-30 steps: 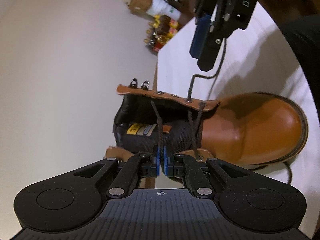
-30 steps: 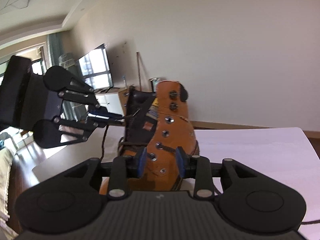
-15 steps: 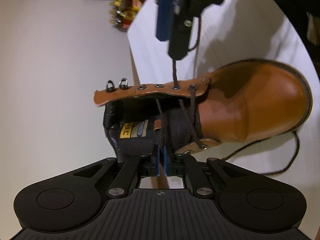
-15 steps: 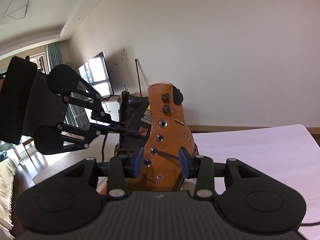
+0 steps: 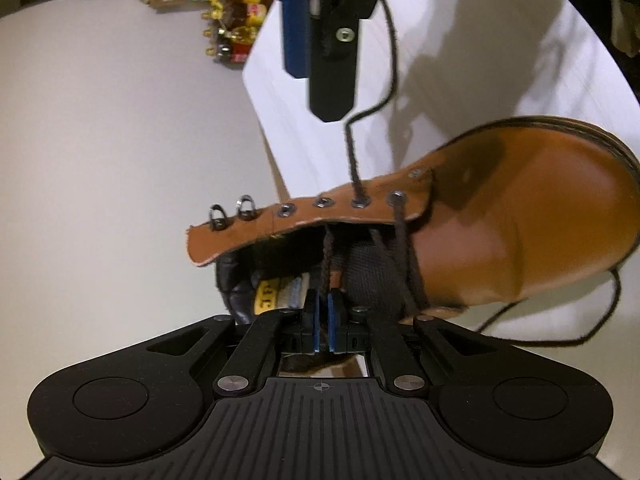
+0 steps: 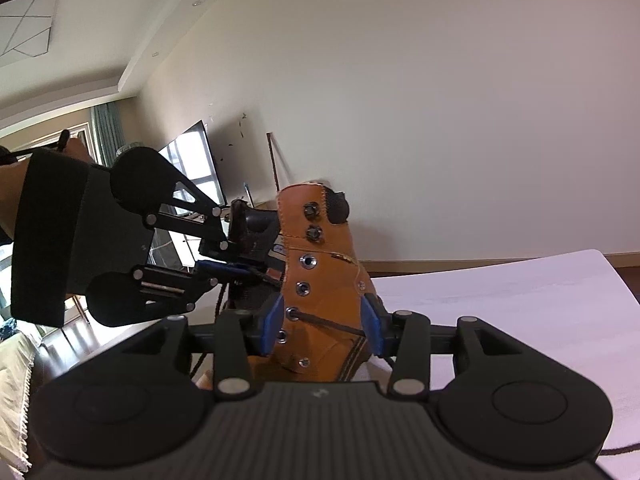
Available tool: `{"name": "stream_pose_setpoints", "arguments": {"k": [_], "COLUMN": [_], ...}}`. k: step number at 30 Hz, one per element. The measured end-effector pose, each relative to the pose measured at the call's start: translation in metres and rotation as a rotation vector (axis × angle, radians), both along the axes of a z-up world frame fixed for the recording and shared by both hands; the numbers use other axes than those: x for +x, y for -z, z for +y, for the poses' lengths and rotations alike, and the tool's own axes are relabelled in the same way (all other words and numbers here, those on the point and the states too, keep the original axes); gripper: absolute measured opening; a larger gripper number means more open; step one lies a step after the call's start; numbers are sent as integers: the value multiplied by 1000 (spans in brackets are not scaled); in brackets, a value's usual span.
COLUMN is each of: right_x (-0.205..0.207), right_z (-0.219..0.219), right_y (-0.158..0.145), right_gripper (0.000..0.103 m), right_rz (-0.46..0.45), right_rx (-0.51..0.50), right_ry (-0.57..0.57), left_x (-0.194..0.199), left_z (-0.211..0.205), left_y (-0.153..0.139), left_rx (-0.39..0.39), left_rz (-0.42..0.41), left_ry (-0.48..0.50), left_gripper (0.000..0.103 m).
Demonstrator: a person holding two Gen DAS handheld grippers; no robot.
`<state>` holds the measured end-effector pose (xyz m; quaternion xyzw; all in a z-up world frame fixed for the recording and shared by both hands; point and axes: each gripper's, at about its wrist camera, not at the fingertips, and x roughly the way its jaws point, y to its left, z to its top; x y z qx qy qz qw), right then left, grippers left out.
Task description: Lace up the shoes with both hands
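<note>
Your tan boot (image 5: 500,220) stands on the white table (image 5: 460,80), its long axis lying across your left view, toe to the right. Your left gripper (image 5: 325,304) is pinched tight on the dark lace (image 5: 326,256). Your right gripper (image 6: 320,326) is opening, its 2 pads flanking the eyelet flap without pressing it.

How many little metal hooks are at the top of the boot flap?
2. Both hooks sit side by side at the top end of the boot's flap: one nearest the edge, the other beside the first round eyelet. The opposite flap's hooks may be hidden.
</note>
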<state>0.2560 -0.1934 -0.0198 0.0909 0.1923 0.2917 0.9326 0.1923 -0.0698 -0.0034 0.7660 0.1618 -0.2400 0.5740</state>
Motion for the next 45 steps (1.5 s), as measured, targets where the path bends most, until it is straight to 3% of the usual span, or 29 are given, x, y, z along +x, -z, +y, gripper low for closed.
{"name": "stream_pose_setpoints", "arguments": {"k": [7,15,17,27,29,31,37,39,41,45], "right_x": [5,33,41,55,52,50,38,35,23,0], "right_z": [4,19,21,28,28,29,18,11,-9,-51], "right_y": [0,3,6,14,14,14,8,6,3,0], "right_gripper": [48,42,35,18,6,4,3,3,3,3], "right_rz": [-4,-24,-16,-5,-4,-2,-11,-13,-17,-8], "right_rx": [0,-55,-60,-33,-21,-9,-38,-47,-71,-119], "right_ry": [-19,-116,-129,-187,-190,-193,-145,-132,-71,69], "left_x": [6,4,4,-9,-9,-9,-13,-16,-20,-28], "left_z": [1,0,0,1,1,1,4,7,13,33], "left_y": [0,0,0,-6,-6,-8,-12,-17,-24,-37], "left_rx": [-59,-115,-118,-157,-161,-176,-223,-259,-305,-385], "left_rz": [14,20,20,38,39,43,57,66,75,93], "left_ry": [1,10,9,0,-1,-7,-41,-62,-84,-142], "left_gripper": [4,4,4,4,4,4,9,16,30,30]}}
